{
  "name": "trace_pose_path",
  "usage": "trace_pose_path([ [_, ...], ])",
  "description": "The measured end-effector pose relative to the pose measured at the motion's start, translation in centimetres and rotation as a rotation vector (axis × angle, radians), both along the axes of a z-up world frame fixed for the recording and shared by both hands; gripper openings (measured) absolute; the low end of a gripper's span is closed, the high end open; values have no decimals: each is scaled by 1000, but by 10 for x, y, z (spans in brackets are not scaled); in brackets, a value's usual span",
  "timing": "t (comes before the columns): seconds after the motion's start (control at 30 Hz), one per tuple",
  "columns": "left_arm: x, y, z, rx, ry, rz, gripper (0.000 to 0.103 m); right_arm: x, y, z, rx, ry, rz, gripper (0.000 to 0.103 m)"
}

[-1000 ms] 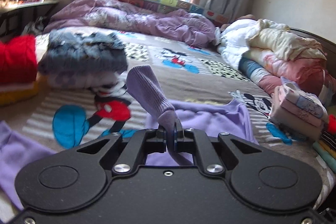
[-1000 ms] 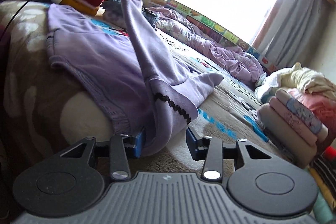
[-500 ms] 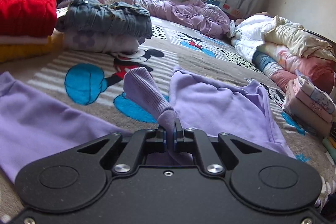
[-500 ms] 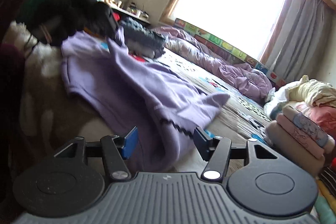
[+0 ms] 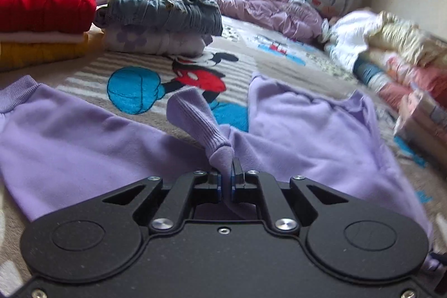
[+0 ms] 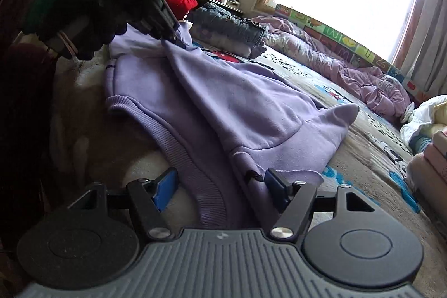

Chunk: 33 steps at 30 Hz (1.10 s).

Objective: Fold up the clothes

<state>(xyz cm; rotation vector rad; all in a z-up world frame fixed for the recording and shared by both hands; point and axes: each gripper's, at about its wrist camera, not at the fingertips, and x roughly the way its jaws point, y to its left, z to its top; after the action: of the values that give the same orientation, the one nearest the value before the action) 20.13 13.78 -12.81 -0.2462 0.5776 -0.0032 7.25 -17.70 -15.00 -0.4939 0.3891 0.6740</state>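
Left wrist view: our left gripper [image 5: 226,176] stands closed, its jaws pinched tight on the ribbed cuff [image 5: 197,120] of a lilac sweatshirt [image 5: 307,127]. The cuff rises from the jaws in a soft peak, and the rest of the garment spreads flat to either side on the cartoon-print blanket [image 5: 156,80] that covers the bed.

Right wrist view: our right gripper [image 6: 220,187] has just been opening; its blue pads [image 6: 164,187] now stand well apart. The sweatshirt's ribbed hem [image 6: 184,158] and a fold with dark trim lie between the jaws, and the right-hand pad touches the cloth, but the pads do not press on it from both sides. Farther up the garment we see the left gripper [image 6: 163,27], held in a dark-gloved hand [image 6: 83,18], lifting the sleeve slightly off the blanket.

Background: a folded stack of denim and flowered cloth [image 5: 162,18] sits beyond the sweatshirt, a red, white and yellow stack [image 5: 44,24] lies at far left, a lilac quilt [image 5: 251,7] is heaped under the window, and folded pink bedding [image 5: 413,80] occupies the right.
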Motion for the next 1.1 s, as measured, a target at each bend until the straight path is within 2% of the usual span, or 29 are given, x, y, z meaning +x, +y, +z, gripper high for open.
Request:
trace_pose_path([
  [0.17,2,4,-3,21,46,9,16,0,-1,1,11,14,4,69],
  [0.27,-4,10,7,30,48,47,29,0,-2,1,20,19,9,72],
  [0.37,-13,15,25,54,23,111,31,1,-3,1,29,33,20,75],
  [0.47,-11,5,51,111,-22,121,31,2,-3,2,34,45,30,77],
  [0.53,0,-10,67,124,-46,66,31,2,-3,3,37,53,37,77],
  [0.63,26,-53,83,134,-68,-69,31,2,-4,4,43,60,46,77],
  [0.83,96,-132,85,71,-39,-306,33,8,-11,12,111,90,48,77],
  [0.97,137,-174,85,66,11,-394,41,11,-16,15,150,84,35,77],
  [1.1,172,-204,82,72,46,-455,41,19,-19,17,217,59,1,77],
])
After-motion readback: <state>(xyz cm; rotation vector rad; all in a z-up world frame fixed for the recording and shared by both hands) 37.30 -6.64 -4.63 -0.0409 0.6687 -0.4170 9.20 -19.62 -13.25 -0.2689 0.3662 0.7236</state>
